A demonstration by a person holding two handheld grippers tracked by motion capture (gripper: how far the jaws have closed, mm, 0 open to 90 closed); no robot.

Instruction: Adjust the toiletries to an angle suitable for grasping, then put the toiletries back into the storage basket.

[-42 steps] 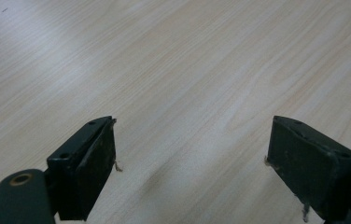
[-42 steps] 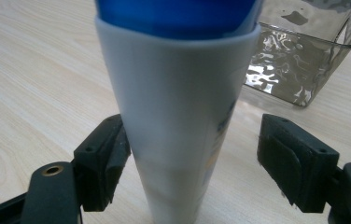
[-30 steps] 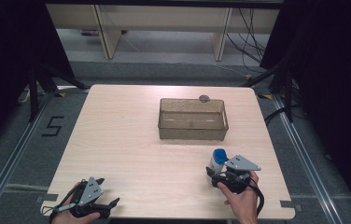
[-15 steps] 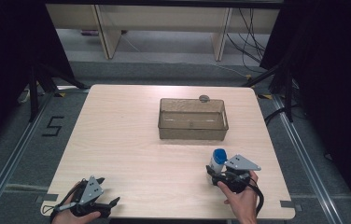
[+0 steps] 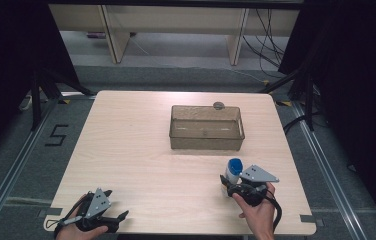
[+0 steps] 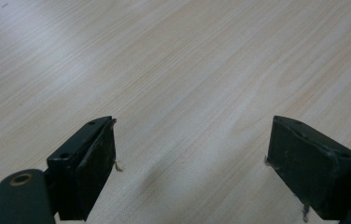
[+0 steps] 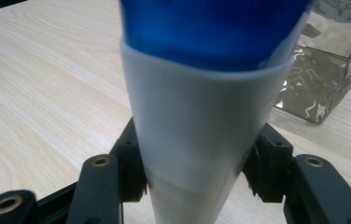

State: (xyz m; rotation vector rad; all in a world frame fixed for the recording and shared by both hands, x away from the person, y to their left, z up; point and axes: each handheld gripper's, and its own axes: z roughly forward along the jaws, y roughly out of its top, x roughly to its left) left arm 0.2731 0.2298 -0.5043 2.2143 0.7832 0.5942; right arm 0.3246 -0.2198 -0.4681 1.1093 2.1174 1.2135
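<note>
On the pale wood-grain table, a white plastic bottle with a blue cap stands upright near the front right, in front of a clear, smoke-tinted rectangular plastic bin that sits toward the table's far middle. The right gripper, held in the person's right hand, lies low over the table directly behind the bottle on the person's side, its black jaws reaching forward to either side of the bottle's lower body. In the right gripper view the bottle rises straight up between the two jaws, its white body meeting the pads on both sides and the blue cap blurred at the top; the jaws have just been closing in and now clasp the bottle, with the bin's corner just beyond it to the right. A small dark round object rests at the bin's far rim. The left gripper, held in the left hand at the front left corner of the table, is well apart from the bottle; in the left gripper view its jaws stand wide apart over bare wood with nothing between them.
</note>
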